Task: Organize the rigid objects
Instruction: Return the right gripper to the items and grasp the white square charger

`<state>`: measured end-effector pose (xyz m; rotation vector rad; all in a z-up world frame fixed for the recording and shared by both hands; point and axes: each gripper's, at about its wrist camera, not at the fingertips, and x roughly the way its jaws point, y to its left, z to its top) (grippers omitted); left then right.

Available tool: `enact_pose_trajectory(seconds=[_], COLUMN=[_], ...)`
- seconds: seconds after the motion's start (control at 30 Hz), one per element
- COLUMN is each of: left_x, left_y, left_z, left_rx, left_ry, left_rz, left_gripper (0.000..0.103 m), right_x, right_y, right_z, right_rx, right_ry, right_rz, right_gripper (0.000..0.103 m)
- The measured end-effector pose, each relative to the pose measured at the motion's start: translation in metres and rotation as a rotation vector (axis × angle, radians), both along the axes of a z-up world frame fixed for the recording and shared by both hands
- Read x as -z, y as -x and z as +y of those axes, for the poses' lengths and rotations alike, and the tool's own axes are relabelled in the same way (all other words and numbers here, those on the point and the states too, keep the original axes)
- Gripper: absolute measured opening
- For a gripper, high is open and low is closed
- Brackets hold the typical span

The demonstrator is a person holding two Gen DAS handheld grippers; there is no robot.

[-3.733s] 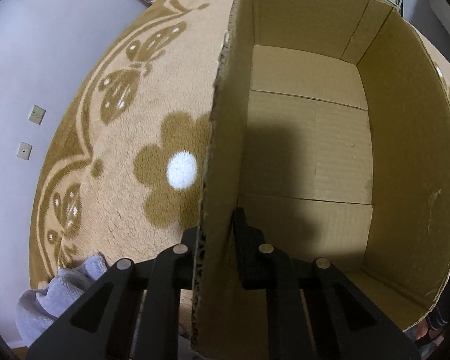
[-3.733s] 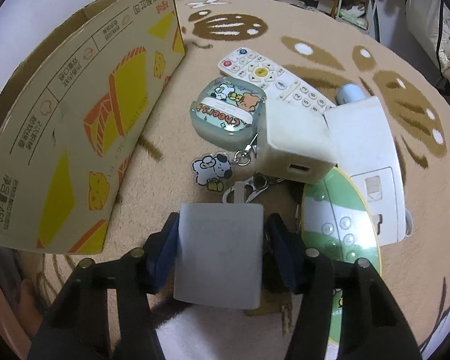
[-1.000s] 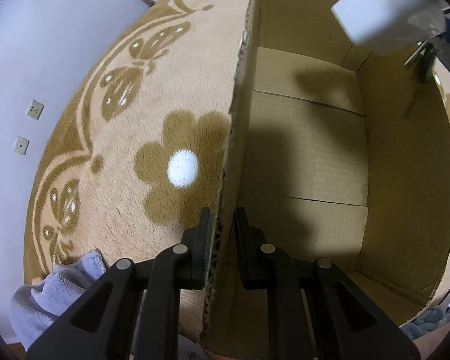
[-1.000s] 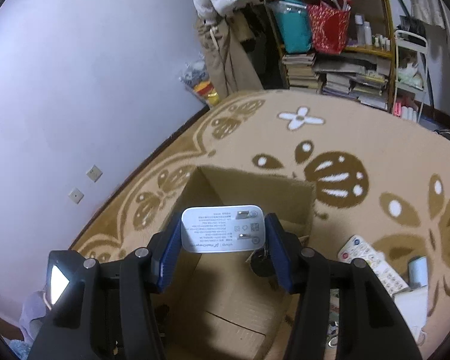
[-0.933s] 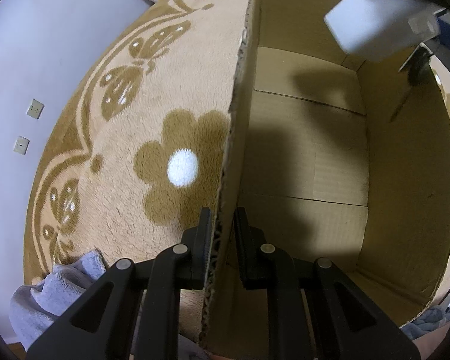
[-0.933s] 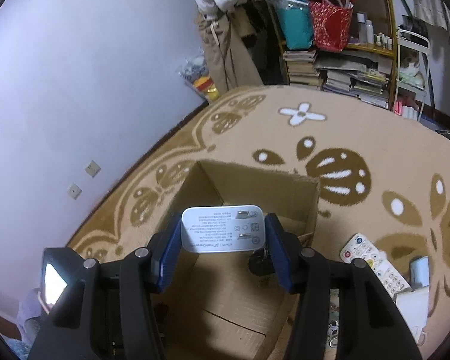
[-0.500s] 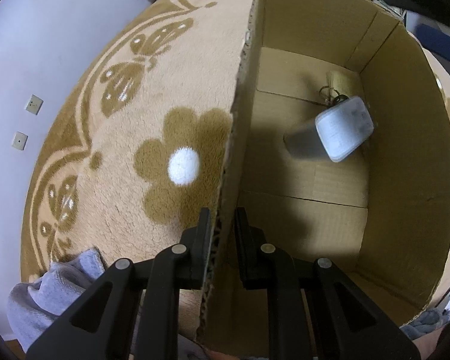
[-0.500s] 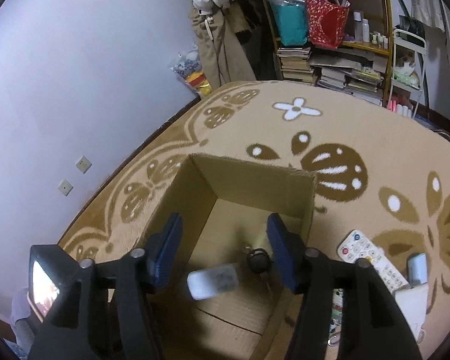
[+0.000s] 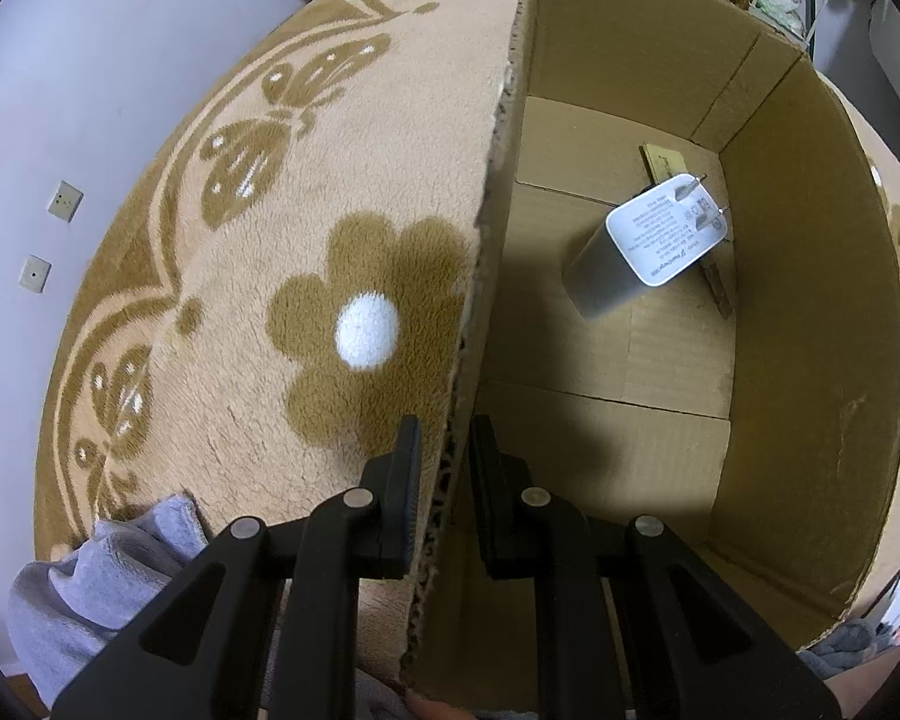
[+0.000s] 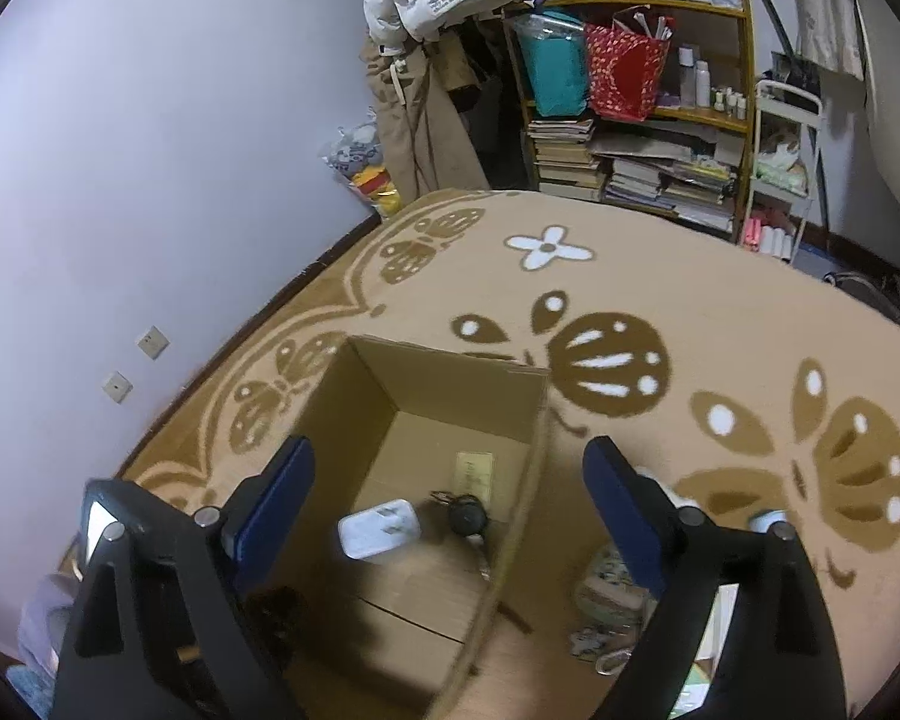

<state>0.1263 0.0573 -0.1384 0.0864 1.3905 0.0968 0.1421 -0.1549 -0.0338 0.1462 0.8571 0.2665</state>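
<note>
Nearest to us, the left gripper [image 9: 444, 462] is clamped on the side wall of the cardboard box [image 9: 810, 360], one black finger outside over the rug, the other inside, the corrugated edge pinched between them. A fold of grey cloth [image 9: 108, 576] lies beside it on the tan flowered rug [image 9: 258, 252].

Look into the box now: the white charger [image 9: 648, 246] sits on the box floor, towards the far right corner, its label face and two metal prongs tipped up towards the right wall. Just behind it, a small tan card [image 9: 666, 163] lies flat near the back wall.

Over to the right gripper [image 10: 447, 498]: it hangs above the box with its blue-padded fingers [image 10: 273, 501] spread wide, nothing between them. From up there the charger [image 10: 379, 528] shows as a pale block on the floor, with a dark round thing [image 10: 467, 517] just beside it and the card [image 10: 474, 471] a little beyond. The box rim [image 10: 450, 354] stands open at the top.

Outside the right wall, a few blurred small items [image 10: 606, 594] lie on the rug; I can't make them out. Further off, the lilac wall carries two sockets [image 10: 133, 366], and at the back a wooden shelf [image 10: 642, 120] holds stacked books, a teal bag and a red bag.
</note>
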Motion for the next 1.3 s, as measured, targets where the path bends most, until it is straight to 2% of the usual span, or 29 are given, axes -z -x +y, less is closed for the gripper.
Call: enact_pose_trajectory(seconds=[0.33,0.63,0.83,1.1,1.3], left_x=[0.000,0.001,0.001,0.001,0.001], left_y=[0.000,0.000,0.000,0.001,0.002], left_z=[0.000,0.000,0.000,0.000,-0.001], left_rx=[0.004,0.003,0.003,-0.003,0.000], left_ry=[-0.004,-0.008,-0.008,0.003,-0.001], left_rz=[-0.001,0.003,0.002,0.005,0.004], left_gripper=[0.015,0.015,0.015,0.015,0.015], right_x=[0.023,0.053,0.081,0.115,0.120], right_y=[0.019,0.032,0.041,0.048,0.048], right_z=[-0.041,-0.079,-0.100,-0.107,-0.105], right_rx=[0.055,0.119,0.187,0.221,0.214], right_ry=[0.050,0.049,0.010,0.038,0.052], right_rz=[0.039,0.103,0.148,0.185,0.166], right_gripper=[0.099,0.100,0.100,0.100,0.100])
